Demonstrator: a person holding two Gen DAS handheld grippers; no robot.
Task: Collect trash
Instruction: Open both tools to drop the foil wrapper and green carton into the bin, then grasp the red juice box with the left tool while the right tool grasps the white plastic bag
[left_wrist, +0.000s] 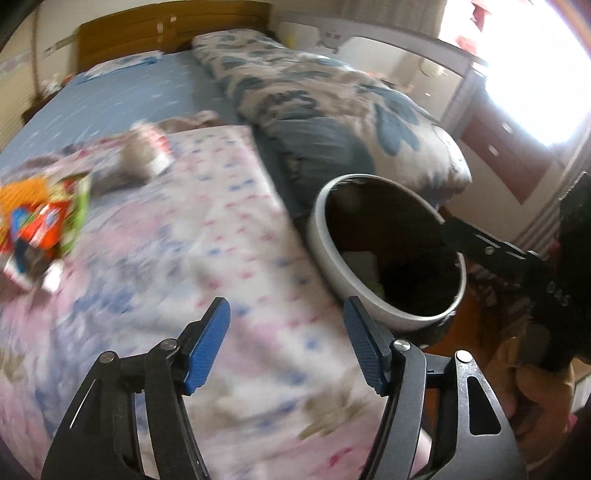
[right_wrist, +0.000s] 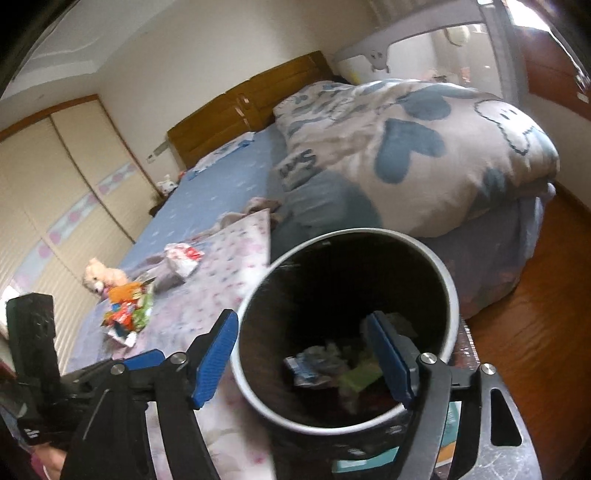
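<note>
Both your tongs (left_wrist: 286, 345) (right_wrist: 304, 356) gape empty by the bin (right_wrist: 452, 295), blurred wrappers (left_wrist: 40, 221) littering the bed (left_wrist: 140, 92) beyond

Very little can be read. The folded quilt (right_wrist: 424, 147) on the bed carries dark blue lettering among its hearts and cloud faces, but the letters are warped and smeared; no word comes out whole in either view. In the left wrist view the side of the other gripper's black handle (left_wrist: 557, 291) bears pale characters, too blurred to make out. The snack wrappers (right_wrist: 127, 314) on the flowered blanket show bright printed patches in orange, red and green, and the crumpled wrapper (right_wrist: 183, 258) behind them has red marks, but none of it is legible.
</note>
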